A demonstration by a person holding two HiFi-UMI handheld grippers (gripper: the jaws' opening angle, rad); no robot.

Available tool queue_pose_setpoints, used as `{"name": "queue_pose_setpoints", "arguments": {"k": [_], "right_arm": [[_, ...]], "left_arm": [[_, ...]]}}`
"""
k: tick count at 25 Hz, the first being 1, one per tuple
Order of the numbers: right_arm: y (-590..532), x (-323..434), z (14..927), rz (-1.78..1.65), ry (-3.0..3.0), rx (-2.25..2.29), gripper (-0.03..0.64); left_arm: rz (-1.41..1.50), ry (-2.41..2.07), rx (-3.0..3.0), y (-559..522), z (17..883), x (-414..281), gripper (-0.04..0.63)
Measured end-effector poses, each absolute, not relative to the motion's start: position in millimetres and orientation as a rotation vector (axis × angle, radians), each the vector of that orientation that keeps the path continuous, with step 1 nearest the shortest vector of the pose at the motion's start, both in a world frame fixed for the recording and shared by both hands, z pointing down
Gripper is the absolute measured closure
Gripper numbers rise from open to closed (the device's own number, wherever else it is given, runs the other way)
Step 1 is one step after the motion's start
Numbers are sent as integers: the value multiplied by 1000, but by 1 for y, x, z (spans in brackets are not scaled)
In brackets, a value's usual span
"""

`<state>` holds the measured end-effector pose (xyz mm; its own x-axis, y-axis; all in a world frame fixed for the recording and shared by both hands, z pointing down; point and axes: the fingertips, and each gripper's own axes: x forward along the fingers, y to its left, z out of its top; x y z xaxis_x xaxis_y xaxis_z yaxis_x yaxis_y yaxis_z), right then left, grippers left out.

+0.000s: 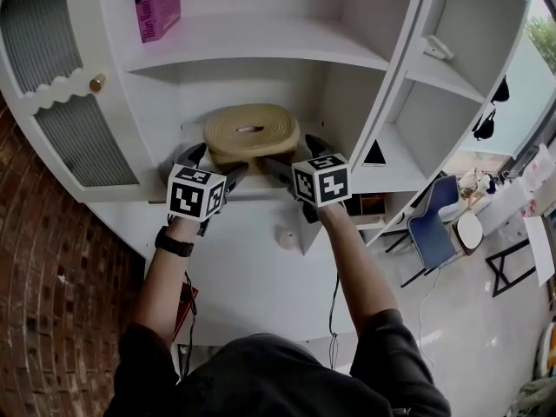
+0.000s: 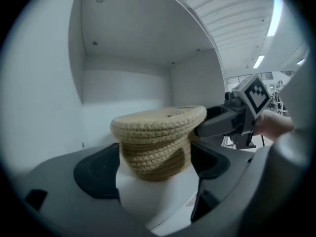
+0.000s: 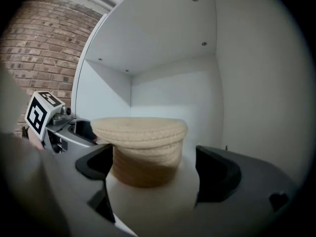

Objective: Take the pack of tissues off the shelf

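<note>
Nearest, the person's two forearms reach up to a white cabinet. The left tool and the right tool sit side by side at the shelf edge. Both are released, jaws spread wide and gripping nothing. Just ahead of the tips stands the pack of tissues, in a round, straw-coloured woven cover with a wider lid. Each tool's own view frames it between that tool's jaws. It rests on the shelf. Higher up, a pink box stands on the next shelf.
</note>
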<state>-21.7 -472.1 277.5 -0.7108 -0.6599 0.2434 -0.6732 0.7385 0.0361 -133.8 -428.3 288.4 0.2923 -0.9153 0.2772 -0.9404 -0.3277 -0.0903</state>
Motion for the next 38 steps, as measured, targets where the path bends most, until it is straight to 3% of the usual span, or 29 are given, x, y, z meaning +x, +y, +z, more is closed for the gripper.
{"name": "queue_pose_setpoints", "arguments": {"k": [6,10,13,38], "right_arm": [[-472,-37,286,88,-2683,890,92],[-475,-39,287,58,-2649,916,169],[-475,-38,286,42,-2650,948,181],[-299,22,286,-192,-2579,1424,192]], "left_arm": [[508,-1760,2422,-441,294,-134,158],[525,-1766,2416,-444,294,-133,160],[527,-1759,2422,-446,294,-132,160],[442,-1555,2801,-304,297,-73,161]]}}
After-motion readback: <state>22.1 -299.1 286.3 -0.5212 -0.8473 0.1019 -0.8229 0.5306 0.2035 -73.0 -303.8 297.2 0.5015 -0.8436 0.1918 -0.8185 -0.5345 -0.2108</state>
